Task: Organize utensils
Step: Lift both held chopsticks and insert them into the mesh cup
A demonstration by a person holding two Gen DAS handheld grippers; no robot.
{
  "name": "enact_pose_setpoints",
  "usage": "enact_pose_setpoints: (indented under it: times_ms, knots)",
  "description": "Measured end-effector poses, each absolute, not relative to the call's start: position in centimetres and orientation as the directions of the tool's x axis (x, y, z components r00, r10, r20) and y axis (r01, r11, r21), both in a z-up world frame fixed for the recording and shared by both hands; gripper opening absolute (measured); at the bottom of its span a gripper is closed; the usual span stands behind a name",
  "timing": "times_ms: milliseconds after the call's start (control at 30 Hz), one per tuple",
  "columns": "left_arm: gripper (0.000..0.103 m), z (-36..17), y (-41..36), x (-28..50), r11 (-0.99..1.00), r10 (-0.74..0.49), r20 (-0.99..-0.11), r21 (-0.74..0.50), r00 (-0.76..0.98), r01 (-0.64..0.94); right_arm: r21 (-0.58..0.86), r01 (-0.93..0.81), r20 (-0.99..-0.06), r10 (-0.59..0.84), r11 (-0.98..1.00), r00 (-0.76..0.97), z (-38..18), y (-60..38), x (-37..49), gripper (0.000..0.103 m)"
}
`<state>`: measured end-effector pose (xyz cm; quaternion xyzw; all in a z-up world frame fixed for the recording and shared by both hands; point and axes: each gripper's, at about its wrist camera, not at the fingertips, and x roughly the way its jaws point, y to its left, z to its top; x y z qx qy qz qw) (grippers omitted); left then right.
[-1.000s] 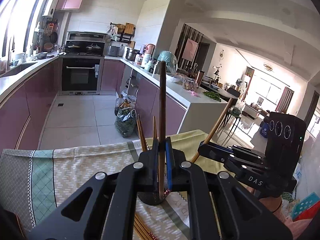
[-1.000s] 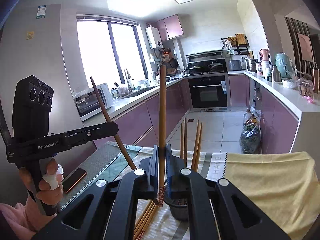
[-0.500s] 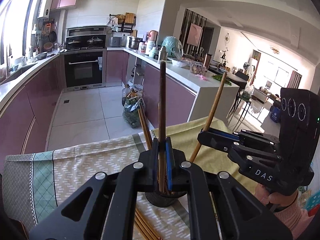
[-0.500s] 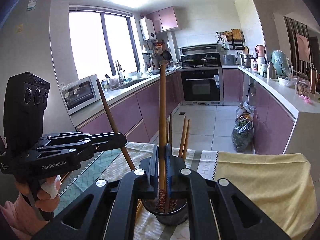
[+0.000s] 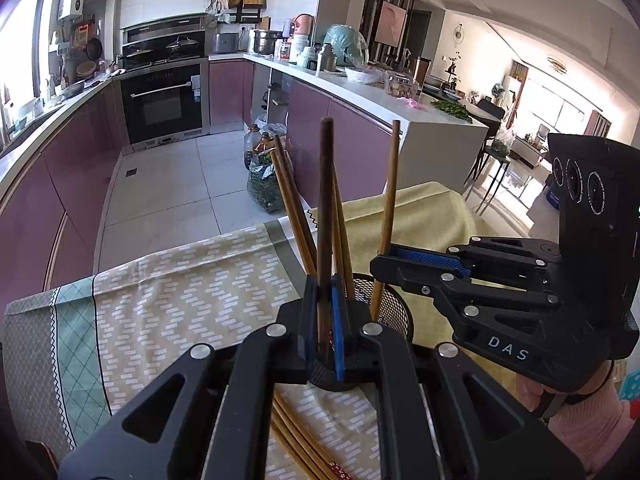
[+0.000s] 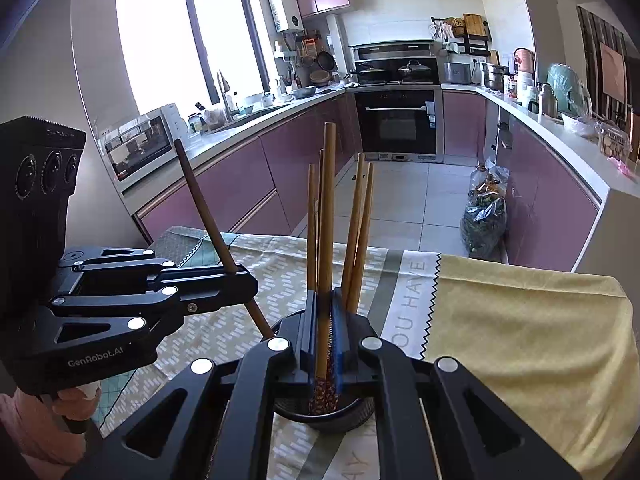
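While the purple-fronted kitchen cabinets (image 5: 72, 184) and black built-in oven (image 5: 162, 100) fill the background, the worktop (image 5: 168, 304) under a patterned beige-and-green tablecloth carries everything close by, with a plain yellow cloth (image 6: 520, 320) draped over its far right part. On it stands a black wire-mesh cylindrical holder (image 5: 390, 310), already bearing several light wooden chopsticks (image 6: 354, 232) that lean apart inside it. More loose wooden chopsticks (image 5: 296, 436) lie flat on the cloth just in front of the holder, partly hidden by the left tongs' frame.

The left tongs (image 5: 325, 320) are clamped narrowly on a dark brown wooden chopstick (image 5: 325, 200), upright, its lower end inside the holder's rim. The right tongs (image 6: 325, 332) pinch a lighter wooden chopstick with a floral-patterned tip (image 6: 326, 240), that tip reaching into the holder. Each tool crowds the other across the holder's mouth.

Compared with a second ago, both chopsticks sit lower, and the holder now appears directly beneath both tongs.
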<state>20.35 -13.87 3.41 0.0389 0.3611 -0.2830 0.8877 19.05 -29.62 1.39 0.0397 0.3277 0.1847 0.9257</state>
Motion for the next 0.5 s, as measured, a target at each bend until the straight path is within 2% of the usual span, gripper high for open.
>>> enact_pose_setpoints:
  times_ms: [267, 400, 500]
  knots:
    - [0.009, 2.7, -14.4, 21.7, 0.847, -0.465, -0.674, -0.151, 0.574, 0.509, 0.208, -0.292, -0.593, 0.358, 0.933, 0.721, 0.9, -29.7, 19.9, 0.006]
    - [0.017, 2.2, -14.1, 22.0, 0.853, -0.462, -0.677, -0.163, 0.573, 0.496, 0.219, -0.287, -0.589, 0.361, 0.932, 0.723, 0.8, -30.0, 19.8, 0.008]
    - [0.017, 2.0, -13.7, 21.6, 0.858, -0.458, -0.675, -0.166, 0.579, 0.486, 0.223, -0.284, -0.584, 0.361, 0.933, 0.727, 0.8, -30.2, 19.6, 0.008]
